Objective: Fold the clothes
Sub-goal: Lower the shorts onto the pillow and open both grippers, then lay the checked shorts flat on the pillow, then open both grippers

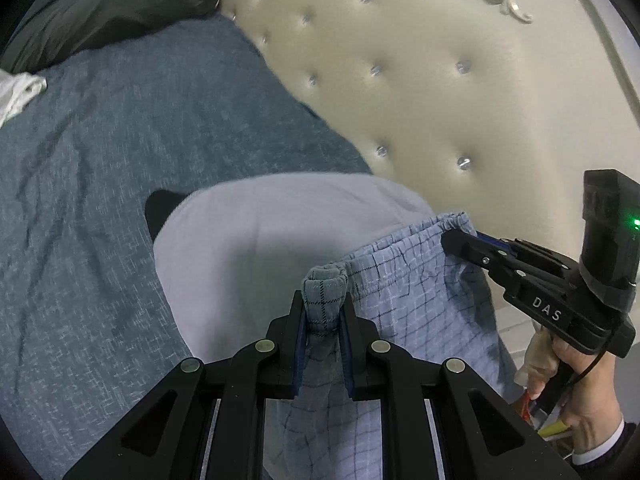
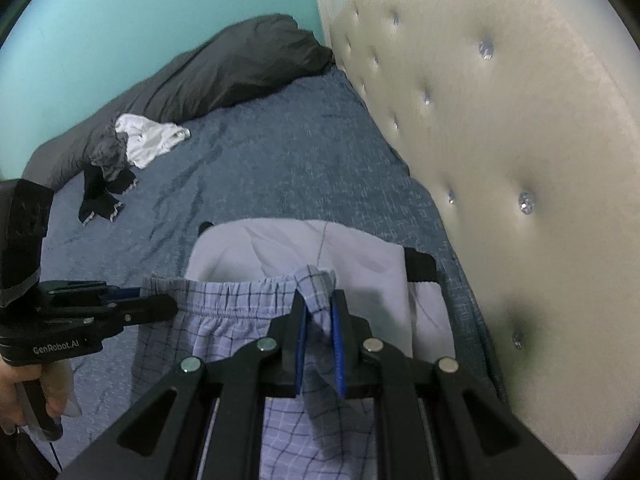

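Flanking shorts (image 2: 224, 320): headboard (image 2: 520, 160), perhaps socks (image 2: 102, 196).

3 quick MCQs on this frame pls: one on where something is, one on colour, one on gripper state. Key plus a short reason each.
1. Where does the white garment lie?
A. on the bed near the dark pillow
B. draped on the headboard
C. on top of the checked shorts

2. What colour are the checked shorts?
A. red
B. light blue with dark lines
C. plain black

3. What is the state of the left gripper and the right gripper?
A. both open and empty
B. only the left holds cloth
C. each shut on the shorts' waistband

Key: 1 A, it sits on the blue cover beside the pillow. 2 B, the check pattern shows in both views. 3 C, waistband cloth is pinched between each pair of pads.
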Action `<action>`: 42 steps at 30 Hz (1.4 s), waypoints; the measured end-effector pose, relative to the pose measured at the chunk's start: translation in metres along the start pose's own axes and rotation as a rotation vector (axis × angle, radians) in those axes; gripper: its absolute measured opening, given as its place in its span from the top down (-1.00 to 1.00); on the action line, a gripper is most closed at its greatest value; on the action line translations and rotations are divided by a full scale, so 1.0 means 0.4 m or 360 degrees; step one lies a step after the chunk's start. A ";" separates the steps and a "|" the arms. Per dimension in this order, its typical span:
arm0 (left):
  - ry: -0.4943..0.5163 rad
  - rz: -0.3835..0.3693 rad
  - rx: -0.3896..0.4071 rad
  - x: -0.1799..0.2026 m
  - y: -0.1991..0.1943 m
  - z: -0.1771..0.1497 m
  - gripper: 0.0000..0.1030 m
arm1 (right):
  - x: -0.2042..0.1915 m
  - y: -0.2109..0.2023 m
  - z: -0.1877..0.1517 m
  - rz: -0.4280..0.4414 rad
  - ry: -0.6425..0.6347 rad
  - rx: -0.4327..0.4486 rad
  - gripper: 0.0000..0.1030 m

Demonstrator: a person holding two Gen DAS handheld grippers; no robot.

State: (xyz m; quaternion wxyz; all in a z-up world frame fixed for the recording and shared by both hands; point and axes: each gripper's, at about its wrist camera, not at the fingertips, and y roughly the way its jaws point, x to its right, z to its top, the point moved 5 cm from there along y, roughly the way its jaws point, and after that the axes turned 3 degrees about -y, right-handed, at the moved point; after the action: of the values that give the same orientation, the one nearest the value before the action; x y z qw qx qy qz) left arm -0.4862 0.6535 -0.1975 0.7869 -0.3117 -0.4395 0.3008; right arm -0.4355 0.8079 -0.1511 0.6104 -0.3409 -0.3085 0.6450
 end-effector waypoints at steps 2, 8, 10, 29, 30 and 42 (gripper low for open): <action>-0.0020 0.0004 -0.0012 -0.013 0.016 -0.003 0.69 | -0.001 0.017 -0.001 -0.0003 -0.0020 -0.0027 0.79; -0.0071 -0.0019 -0.0012 -0.039 0.044 -0.009 0.63 | -0.002 0.060 -0.003 -0.0005 -0.0031 -0.0078 0.79; -0.0099 -0.0040 -0.0006 -0.047 0.052 -0.009 0.61 | 0.005 0.070 -0.006 -0.0006 -0.0007 -0.0091 0.77; -0.0010 -0.0035 0.0169 -0.050 -0.053 -0.003 0.35 | 0.052 -0.040 0.020 0.0092 0.0196 0.0150 0.52; 0.0002 -0.0040 0.0154 -0.043 -0.046 -0.007 0.42 | 0.041 -0.040 0.022 0.0110 0.0169 0.0142 0.52; -0.0052 0.0002 0.0050 -0.083 0.030 -0.037 0.64 | 0.049 0.065 -0.037 0.0010 0.0168 -0.0077 0.84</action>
State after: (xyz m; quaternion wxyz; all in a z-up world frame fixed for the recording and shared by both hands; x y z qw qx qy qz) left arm -0.4901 0.6327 -0.2295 0.7842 -0.2948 -0.4472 0.3132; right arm -0.4387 0.8256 -0.1819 0.6155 -0.3900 -0.2902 0.6203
